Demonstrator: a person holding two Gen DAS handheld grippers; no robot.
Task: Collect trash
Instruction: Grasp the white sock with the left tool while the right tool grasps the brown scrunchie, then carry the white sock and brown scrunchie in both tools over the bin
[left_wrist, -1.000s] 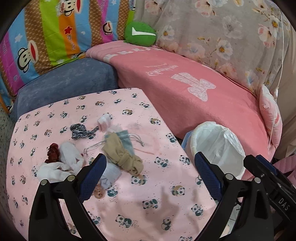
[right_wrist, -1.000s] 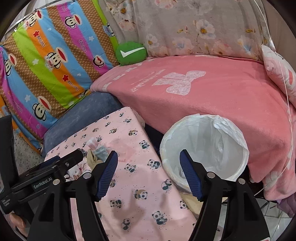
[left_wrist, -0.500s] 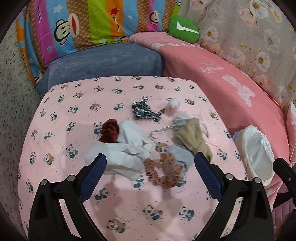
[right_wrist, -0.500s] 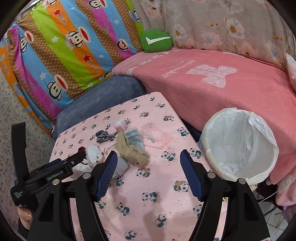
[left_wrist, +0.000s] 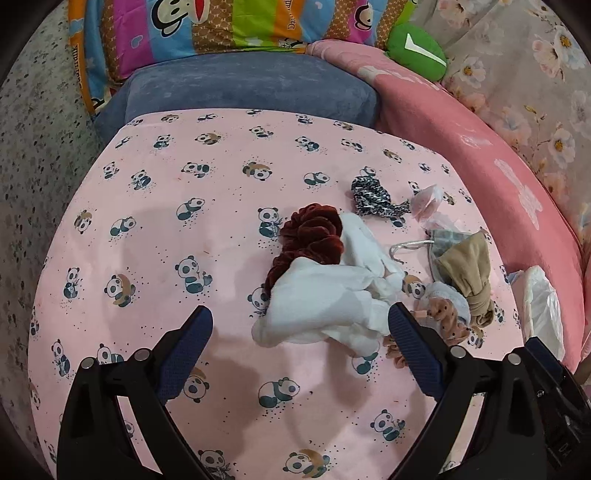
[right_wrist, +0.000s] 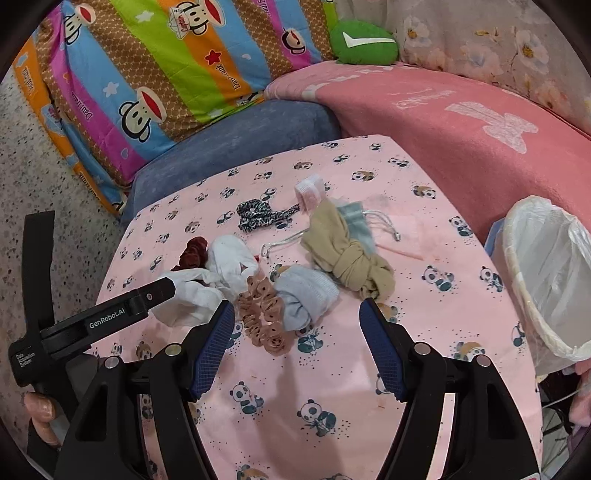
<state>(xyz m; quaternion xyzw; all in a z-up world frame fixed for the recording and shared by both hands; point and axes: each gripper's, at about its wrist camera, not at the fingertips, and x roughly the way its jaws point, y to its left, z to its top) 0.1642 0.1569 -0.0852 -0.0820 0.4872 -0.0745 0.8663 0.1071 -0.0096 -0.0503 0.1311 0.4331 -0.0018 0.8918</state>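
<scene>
both grippers' fingers spread, nothing pinched. white cloth (left_wrist: 325, 302) at frame centre to be straddled by left gripper (left_wrist: 301, 350), lowered squarely before closing.

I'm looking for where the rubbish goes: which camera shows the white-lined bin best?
The right wrist view: the bin stands beside the panda cloth, its open mouth and white liner plainly seen. The left wrist view catches only a sliver of it at the right edge.
</scene>
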